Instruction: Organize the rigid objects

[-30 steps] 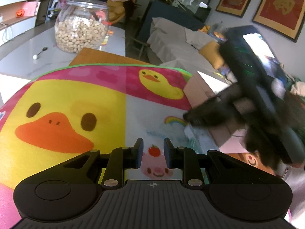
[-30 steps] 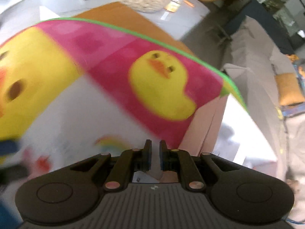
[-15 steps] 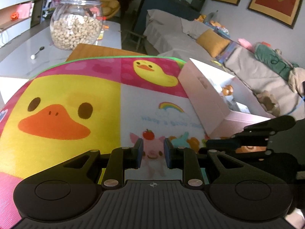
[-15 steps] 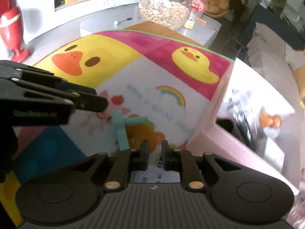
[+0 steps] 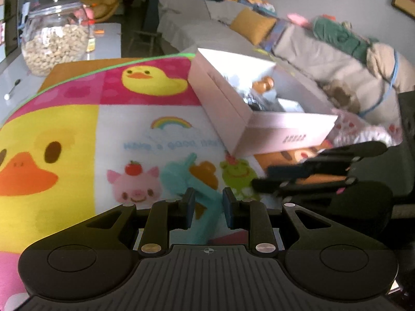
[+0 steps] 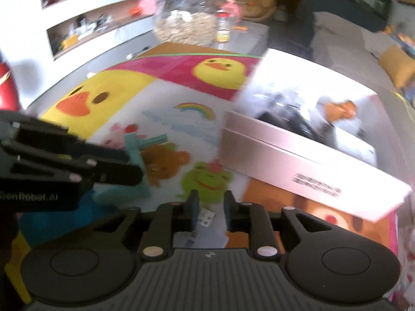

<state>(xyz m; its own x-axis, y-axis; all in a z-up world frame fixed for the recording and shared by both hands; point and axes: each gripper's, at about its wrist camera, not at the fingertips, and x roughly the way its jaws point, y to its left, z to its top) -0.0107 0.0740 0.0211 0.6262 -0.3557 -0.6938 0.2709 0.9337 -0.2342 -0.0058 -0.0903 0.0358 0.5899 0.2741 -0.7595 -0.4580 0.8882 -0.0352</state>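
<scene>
Now the teal toy [image 5: 205, 197] lies on the mat [image 5: 64, 119] beside the pink box [image 5: 259, 119], between the left gripper [image 5: 206, 204] jaws, parted and empty. Closing is needed next. Right gripper [image 6: 211, 207] jaws are parted, holding nothing.

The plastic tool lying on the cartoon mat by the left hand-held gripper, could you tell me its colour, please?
Teal: the plastic tool shows best in the left wrist view.

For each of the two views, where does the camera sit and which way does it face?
Left wrist: sits behind the left claw, facing the teal plastic toy; the right claw enters from the right.
Right wrist: sits behind the right claw, facing the cartoon mat; the left claw enters from the left.
Shared: toy, pink open box, glass jar.
</scene>
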